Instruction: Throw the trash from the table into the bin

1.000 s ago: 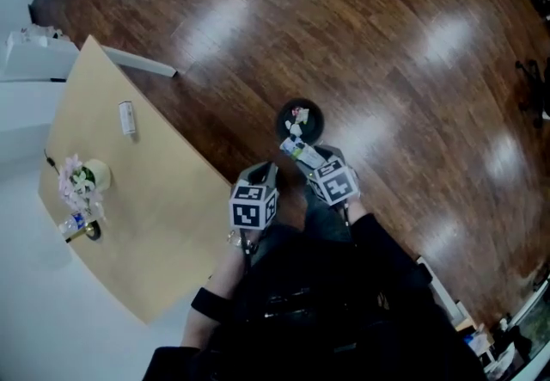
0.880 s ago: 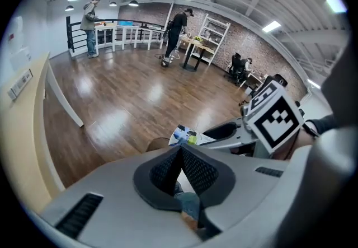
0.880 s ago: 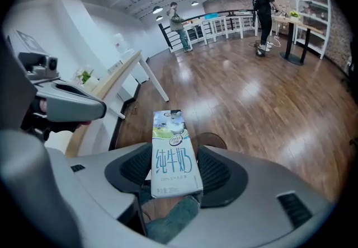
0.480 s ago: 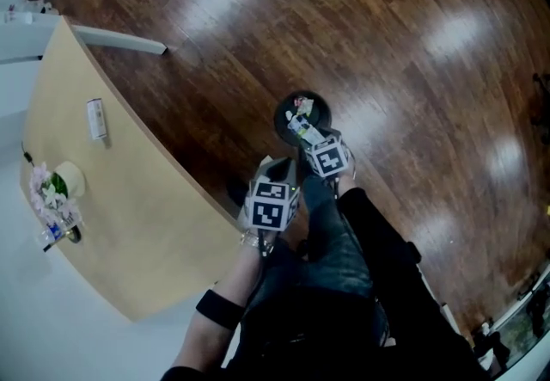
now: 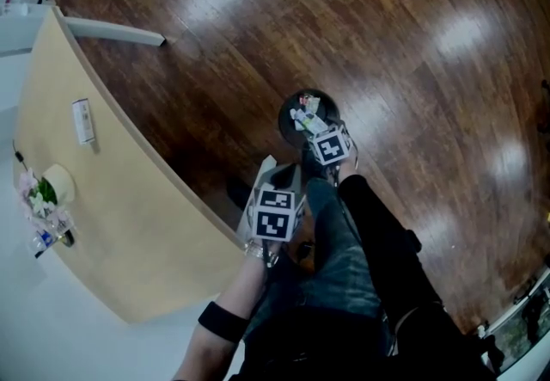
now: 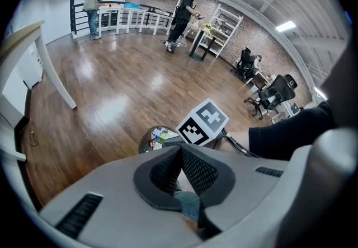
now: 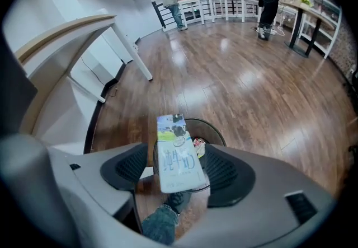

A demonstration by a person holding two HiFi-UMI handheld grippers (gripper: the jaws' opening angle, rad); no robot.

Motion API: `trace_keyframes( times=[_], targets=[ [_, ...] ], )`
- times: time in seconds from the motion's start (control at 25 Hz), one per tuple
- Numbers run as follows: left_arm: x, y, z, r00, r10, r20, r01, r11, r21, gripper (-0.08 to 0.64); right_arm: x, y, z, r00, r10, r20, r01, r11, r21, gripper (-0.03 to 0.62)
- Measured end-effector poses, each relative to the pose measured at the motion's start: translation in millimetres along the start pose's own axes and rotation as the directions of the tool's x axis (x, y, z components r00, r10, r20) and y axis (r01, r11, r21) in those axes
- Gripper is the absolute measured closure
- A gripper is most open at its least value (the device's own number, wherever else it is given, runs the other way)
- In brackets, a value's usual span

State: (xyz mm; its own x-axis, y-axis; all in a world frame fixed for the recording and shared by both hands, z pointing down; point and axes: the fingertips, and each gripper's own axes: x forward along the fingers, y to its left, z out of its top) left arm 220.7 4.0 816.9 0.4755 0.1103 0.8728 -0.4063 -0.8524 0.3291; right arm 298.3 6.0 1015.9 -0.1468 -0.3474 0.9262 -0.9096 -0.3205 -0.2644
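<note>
Right claw [image 7: 178, 169]: pointing steeply down above the bin; its jaws have just been opening, with the milk carton between them; the pads now stand slightly off the carton's sides rather than pressing on it
Milk carton [image 7: 177, 154]: white with a blue-green printed end; lying along the jaws; its far end is over the bin's mouth
Bin [image 5: 284, 123]: round and black; on the wooden floor [image 5: 412, 70] just beyond the person's legs [image 5: 344, 233]; scraps of packaging [image 6: 158, 138] lie inside
Left claw [image 6: 180, 154]: jaws together at the tips, nothing between them; held beside the right claw, on the bench side
Bench [image 5: 129, 224]: pale wood with a curved edge; well apart from the bin; a small white device [image 5: 82, 121] and a potted flower [image 5: 45, 190] sit on it
</note>
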Motion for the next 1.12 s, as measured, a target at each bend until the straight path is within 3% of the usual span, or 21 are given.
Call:
trace_keyframes(
  times=[0.12,0.4,0.52,0.72,1.12],
  targets=[
    [3.0,-0.5,-1.4,1.000,-0.005,-0.007,0.005,1.000,-0.010,0.558,2.5,5.4,-1.7,1.000,0.030,-0.004,-0.030,0.999,0.013,0.233],
    [2.9,-4.9,2.1,1.000,-0.006,-0.008,0.006,1.000,-0.018,0.558,-13.5,14.0,-3.4,0.998,0.064,0.021,-0.065,0.997,0.035,0.233],
    [-2.4,-13.0,4.8,1.000,-0.024,-0.010,0.024,1.000,-0.011,0.558,-35.3,13.6,-2.4,0.996,0.076,0.051,-0.081,0.992,0.093,0.233],
    [-27.9,-30.8,12.3,0.999,-0.040,0.008,0.040,0.998,0.041,0.558,-100.8,24.0,-5.0,0.994,0.085,0.073,-0.094,0.986,0.138,0.233],
    [-130.1,-75.6,36.2,0.986,-0.136,0.091,0.118,0.975,0.188,0.560,-268.2,79.4,6.7,0.975,0.145,0.167,-0.157,0.986,0.061,0.236]
  ],
)
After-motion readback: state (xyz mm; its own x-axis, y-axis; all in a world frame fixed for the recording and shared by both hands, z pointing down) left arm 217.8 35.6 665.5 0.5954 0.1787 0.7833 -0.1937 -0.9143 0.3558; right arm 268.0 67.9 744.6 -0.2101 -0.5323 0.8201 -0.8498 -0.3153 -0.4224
